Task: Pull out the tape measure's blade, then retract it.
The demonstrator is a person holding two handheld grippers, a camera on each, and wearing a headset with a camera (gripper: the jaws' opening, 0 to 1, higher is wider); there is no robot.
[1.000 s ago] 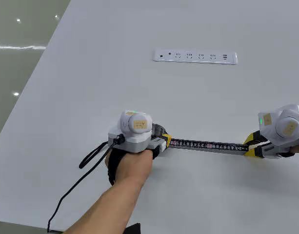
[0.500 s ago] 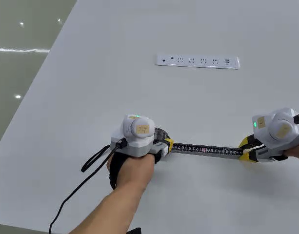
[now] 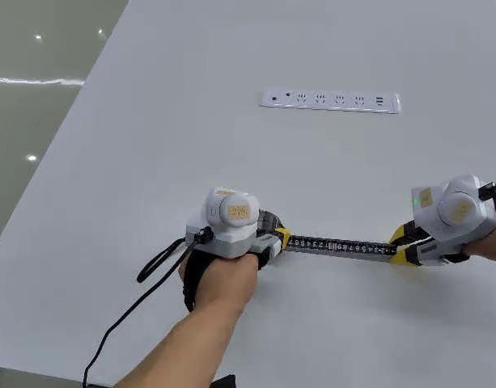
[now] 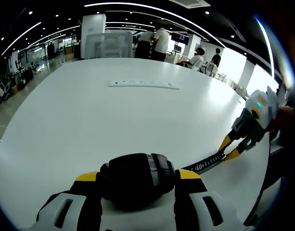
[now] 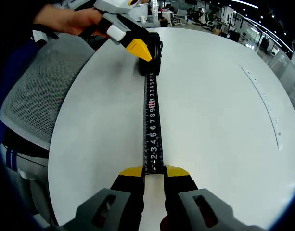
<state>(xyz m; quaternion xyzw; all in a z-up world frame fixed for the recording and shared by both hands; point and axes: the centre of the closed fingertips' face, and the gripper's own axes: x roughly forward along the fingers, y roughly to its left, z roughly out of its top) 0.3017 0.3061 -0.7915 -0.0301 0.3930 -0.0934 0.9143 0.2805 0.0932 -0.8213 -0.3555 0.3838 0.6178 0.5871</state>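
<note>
A black tape measure case (image 3: pixel 266 224) rests on the white table (image 3: pixel 231 145), and my left gripper (image 3: pixel 272 239) is shut on it. In the left gripper view the case (image 4: pixel 133 180) sits between the yellow-tipped jaws of my left gripper (image 4: pixel 137 175). The blade (image 3: pixel 338 246) runs right along the table, numbers up, to my right gripper (image 3: pixel 398 246). That gripper is shut on the blade's end. In the right gripper view the blade (image 5: pixel 152 120) leads from my right gripper (image 5: pixel 153 172) up to the case (image 5: pixel 150 55).
A white power strip (image 3: pixel 330 100) lies farther back on the table. A black cable (image 3: pixel 142 299) trails from the left gripper toward the near table edge. A grey mesh chair (image 5: pixel 36 91) stands beside the table. People stand far behind the table (image 4: pixel 161 41).
My right gripper has moved left toward the case with the blade's end in it, and the exposed blade is shorter. The left gripper has stayed put on the case.
</note>
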